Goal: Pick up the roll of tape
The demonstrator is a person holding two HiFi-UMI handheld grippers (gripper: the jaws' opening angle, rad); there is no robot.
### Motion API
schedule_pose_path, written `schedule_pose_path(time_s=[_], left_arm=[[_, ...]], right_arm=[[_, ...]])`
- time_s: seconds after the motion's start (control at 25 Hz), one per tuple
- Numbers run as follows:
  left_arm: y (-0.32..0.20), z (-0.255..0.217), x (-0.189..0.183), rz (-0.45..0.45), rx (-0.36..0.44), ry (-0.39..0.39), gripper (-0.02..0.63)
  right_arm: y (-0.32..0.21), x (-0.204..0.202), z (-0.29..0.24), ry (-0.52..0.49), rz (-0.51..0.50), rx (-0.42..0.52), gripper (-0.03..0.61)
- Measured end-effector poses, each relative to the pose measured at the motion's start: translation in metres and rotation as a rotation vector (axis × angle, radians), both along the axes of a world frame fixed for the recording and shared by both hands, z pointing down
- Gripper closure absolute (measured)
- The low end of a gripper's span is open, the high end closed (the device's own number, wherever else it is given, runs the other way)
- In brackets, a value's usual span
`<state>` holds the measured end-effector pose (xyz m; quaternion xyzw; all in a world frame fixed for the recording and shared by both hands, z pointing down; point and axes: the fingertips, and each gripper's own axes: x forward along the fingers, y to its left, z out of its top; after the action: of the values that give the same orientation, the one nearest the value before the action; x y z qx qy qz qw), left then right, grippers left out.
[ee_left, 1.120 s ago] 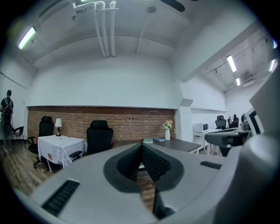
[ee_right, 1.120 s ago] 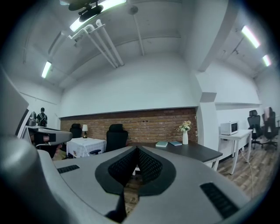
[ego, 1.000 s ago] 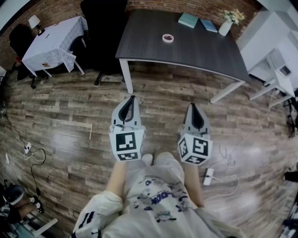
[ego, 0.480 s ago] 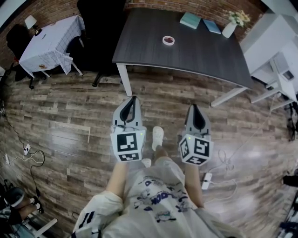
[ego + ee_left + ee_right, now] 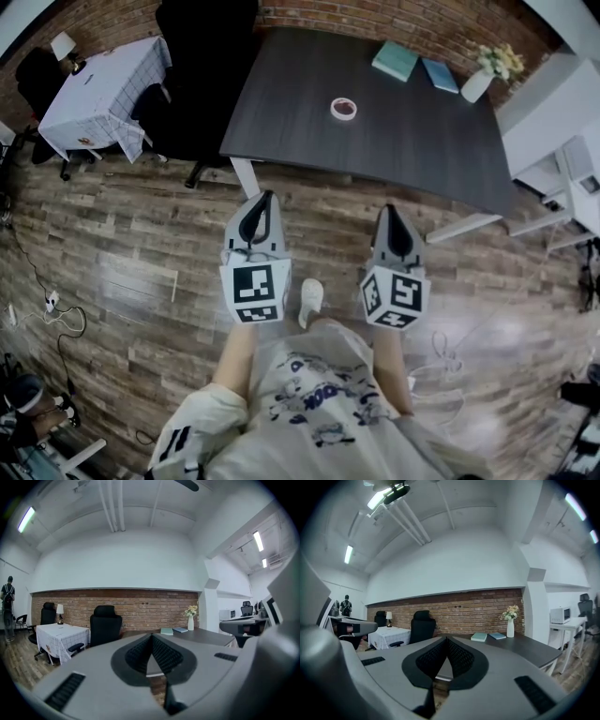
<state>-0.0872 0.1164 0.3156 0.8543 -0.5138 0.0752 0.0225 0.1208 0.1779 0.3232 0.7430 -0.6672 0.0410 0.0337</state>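
Note:
A white roll of tape (image 5: 344,109) with a reddish core lies flat near the middle of the dark grey table (image 5: 300,112). Both grippers hang side by side over the wooden floor, short of the table's near edge. My left gripper (image 5: 266,195) is shut with nothing in it, its tip pointing at the table's near left leg. My right gripper (image 5: 388,208) is shut and empty too. In the two gripper views the jaws meet at their tips (image 5: 151,635) (image 5: 446,638), and the roll is hidden behind them.
Two teal books (image 5: 398,59) and a white vase of flowers (image 5: 480,82) stand at the table's far right. A black office chair (image 5: 202,56) sits left of the table, beside a small cloth-covered table (image 5: 98,89) with a lamp. White desks (image 5: 562,112) stand right. Cables (image 5: 56,314) lie on the floor.
The person has walked forward: the table and roll now sit nearer and lower in the head view. Both grippers stayed shut and side by side.

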Motion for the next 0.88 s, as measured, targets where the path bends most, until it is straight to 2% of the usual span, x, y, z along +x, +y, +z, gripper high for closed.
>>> schedule_pose_path(time_s=[0.4,0.6,0.88], left_arm=[[-0.092,-0.005,0.040,-0.055,0.001,0.011,0.611],[-0.119,0.001,0.055,-0.058,-0.014,0.001,0.611],[-0.152,0.020,0.058,-0.059,-0.045,-0.010,0.611]], right_arm=[[-0.109,0.039,-0.011,0.023,-0.078,0.015,0.575],[-0.140,0.055,-0.001,0.005,-0.077,-0.003,0.574],[-0.172,0.060,0.019,-0.009,-0.063,-0.039,0.575]])
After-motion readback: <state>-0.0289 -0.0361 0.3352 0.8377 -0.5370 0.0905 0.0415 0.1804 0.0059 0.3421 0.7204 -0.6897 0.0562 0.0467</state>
